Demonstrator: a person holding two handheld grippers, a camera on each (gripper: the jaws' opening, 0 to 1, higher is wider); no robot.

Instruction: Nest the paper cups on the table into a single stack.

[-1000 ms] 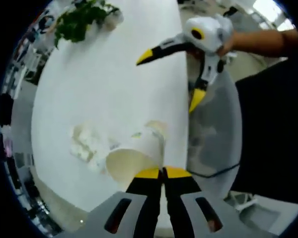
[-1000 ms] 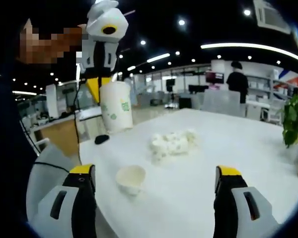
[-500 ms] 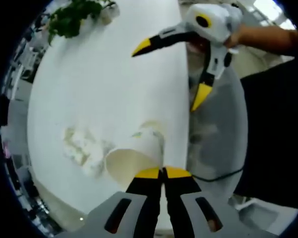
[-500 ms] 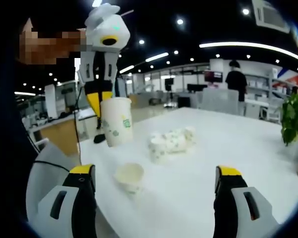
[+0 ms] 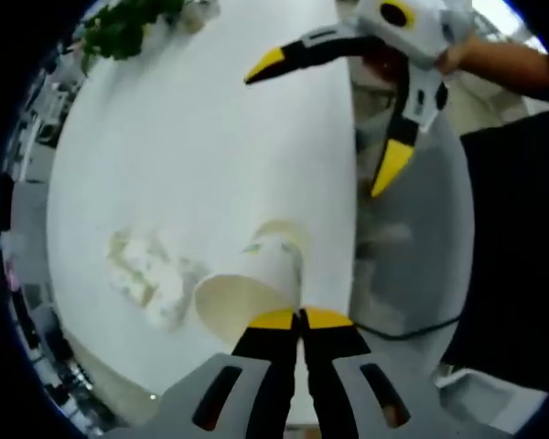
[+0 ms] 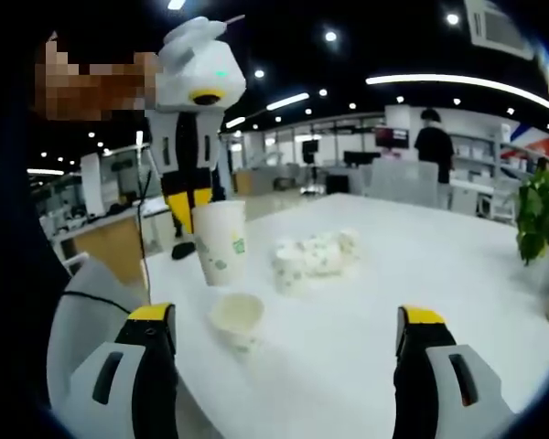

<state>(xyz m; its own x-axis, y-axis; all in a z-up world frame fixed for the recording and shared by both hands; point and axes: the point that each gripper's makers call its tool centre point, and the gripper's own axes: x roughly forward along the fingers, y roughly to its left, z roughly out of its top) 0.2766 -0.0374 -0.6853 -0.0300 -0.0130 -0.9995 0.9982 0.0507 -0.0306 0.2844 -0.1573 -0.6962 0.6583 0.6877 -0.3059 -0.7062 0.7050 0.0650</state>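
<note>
Lowered left gripper (image 6: 194, 215) clamping paper cup (image 6: 221, 242), right gripper (image 6: 288, 343) spread

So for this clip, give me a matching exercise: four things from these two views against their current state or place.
1. tall white paper cup with green print
2. small white paper cup
3. cluster of white paper cups
4. green leafy plant

a. alone on the white table, near edge
b. at the right edge of the right gripper view
c. held above the table by the left gripper
d. heaped mid-table

Pairs: 1-c, 2-a, 3-d, 4-b
</note>
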